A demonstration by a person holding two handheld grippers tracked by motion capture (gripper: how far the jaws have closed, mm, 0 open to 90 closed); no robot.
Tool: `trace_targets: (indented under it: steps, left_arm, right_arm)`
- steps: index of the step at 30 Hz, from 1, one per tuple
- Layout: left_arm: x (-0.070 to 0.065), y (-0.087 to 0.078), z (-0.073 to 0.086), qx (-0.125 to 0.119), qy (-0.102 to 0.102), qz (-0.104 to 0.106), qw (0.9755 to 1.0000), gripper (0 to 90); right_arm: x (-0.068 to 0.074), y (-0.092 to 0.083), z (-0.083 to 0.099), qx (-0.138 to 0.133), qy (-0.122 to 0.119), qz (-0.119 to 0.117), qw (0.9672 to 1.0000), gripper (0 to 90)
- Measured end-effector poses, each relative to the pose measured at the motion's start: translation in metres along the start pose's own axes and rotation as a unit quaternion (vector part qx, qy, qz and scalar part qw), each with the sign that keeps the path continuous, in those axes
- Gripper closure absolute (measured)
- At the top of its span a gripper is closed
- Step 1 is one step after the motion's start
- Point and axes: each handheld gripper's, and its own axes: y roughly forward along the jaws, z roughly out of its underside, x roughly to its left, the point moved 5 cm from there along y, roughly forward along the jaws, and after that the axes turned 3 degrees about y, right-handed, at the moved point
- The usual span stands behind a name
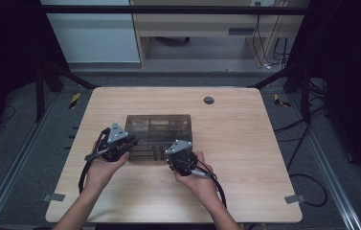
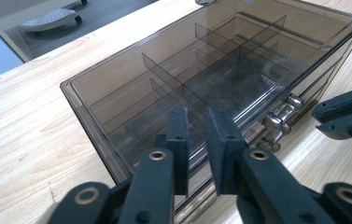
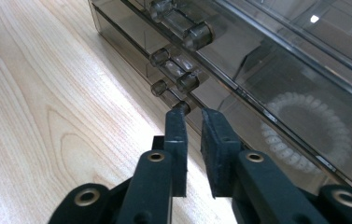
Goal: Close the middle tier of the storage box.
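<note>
While both tools, left (image 2: 197, 121) and right (image 3: 193, 116), stand slightly apart gripping nothing, the box (image 1: 159, 125) drawers look unopened; right nears a handle (image 3: 170, 95).

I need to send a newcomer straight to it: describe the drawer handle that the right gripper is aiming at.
On the light wooden table stands a smoky transparent plastic drawer box. Three clear bar handles run down its front, stacked one above another. The one meant is the lowest clear bar handle, nearest the tabletop, just ahead of the right gripper and its narrowly parted black jaws.
</note>
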Motion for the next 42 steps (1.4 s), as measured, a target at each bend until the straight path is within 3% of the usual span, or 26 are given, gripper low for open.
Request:
trace_targets:
  steps: [7, 11, 16, 22, 28, 33, 35, 42]
  left_arm:
    - [0.001, -0.004, -0.001, -0.006, -0.002, -0.009, 0.9999, 62.9]
    - [0.003, -0.007, -0.003, -0.02, -0.003, -0.016, 0.9997, 46.8]
    - [0.007, -0.01, -0.003, -0.035, 0.002, -0.021, 0.9991, 32.7]
    - [0.01, -0.012, -0.002, -0.057, 0.007, -0.017, 0.9982, 19.2]
    - [0.012, -0.017, 0.003, -0.06, 0.004, -0.014, 0.9981, 11.1]
    - [0.017, -0.023, 0.01, -0.066, 0.002, -0.013, 0.9977, 7.0]
    - [0.02, -0.025, 0.013, -0.065, 0.006, -0.014, 0.9978, 5.2]
    - [0.031, -0.024, 0.021, -0.066, -0.008, -0.018, 0.9976, 5.1]
  right_arm:
    - [0.002, -0.003, 0.003, 0.007, 0.001, -0.006, 1.0, 57.8]
    - [0.003, -0.004, 0.005, 0.01, 0.004, -0.002, 0.9999, 42.3]
    - [0.002, -0.007, 0.009, 0.011, -0.001, -0.003, 0.9999, 32.0]
    - [0.001, -0.009, 0.014, 0.011, -0.006, -0.011, 0.9999, 23.5]
    - [0.0, -0.014, 0.016, 0.007, 0.002, -0.024, 0.9997, 19.1]
    - [-0.003, -0.019, 0.02, 0.006, 0.012, -0.032, 0.9994, 15.0]
    - [-0.006, -0.023, 0.025, 0.008, 0.002, -0.029, 0.9995, 11.2]
    - [-0.021, -0.027, 0.037, 0.028, 0.008, -0.028, 0.9992, 9.8]
